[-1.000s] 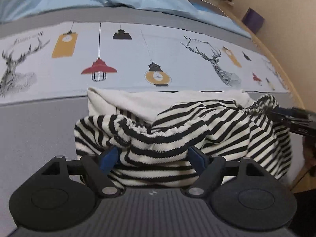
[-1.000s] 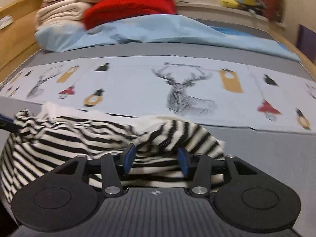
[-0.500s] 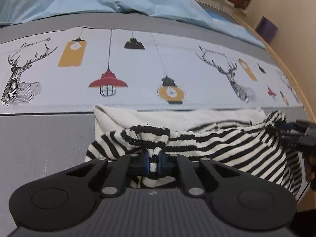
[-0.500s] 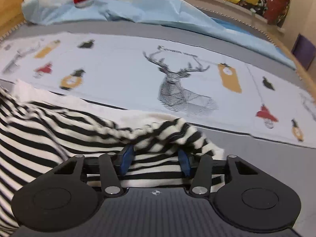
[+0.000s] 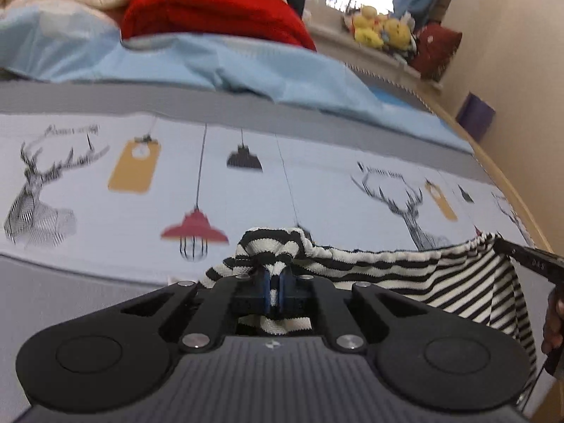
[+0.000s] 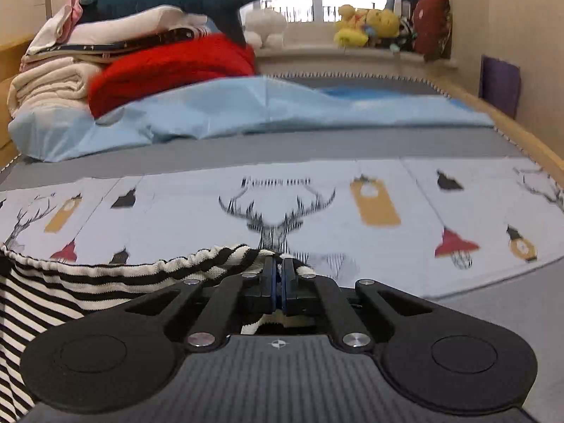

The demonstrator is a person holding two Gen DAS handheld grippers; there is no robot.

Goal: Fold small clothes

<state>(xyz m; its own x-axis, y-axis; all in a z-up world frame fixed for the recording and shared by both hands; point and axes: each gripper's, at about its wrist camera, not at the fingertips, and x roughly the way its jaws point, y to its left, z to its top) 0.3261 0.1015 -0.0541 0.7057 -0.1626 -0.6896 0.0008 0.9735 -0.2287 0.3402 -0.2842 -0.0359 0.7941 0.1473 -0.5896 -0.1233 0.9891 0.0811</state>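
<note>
A small black-and-white striped garment (image 5: 405, 268) hangs stretched between my two grippers, lifted above the bed. My left gripper (image 5: 274, 278) is shut on the garment's elastic edge at its left end. My right gripper (image 6: 278, 275) is shut on the same striped garment (image 6: 70, 289) at its right end. The cloth hangs down to the left in the right wrist view. The right gripper's tip (image 5: 528, 259) shows at the far right of the left wrist view, holding the other corner. The lower part of the garment is hidden behind the gripper bodies.
Below lies a pale printed sheet (image 6: 317, 211) with deer and lamps on a grey mattress (image 6: 246, 148). A light blue blanket (image 6: 246, 105), a red blanket (image 6: 169, 67) and folded bedding are piled at the back. Plush toys (image 6: 370, 24) sit on the windowsill. A wall runs along the right.
Both grippers have closed on the striped garment and lifted it off the bed, pulling it taut between them. The views have tilted up toward the back of the room.
</note>
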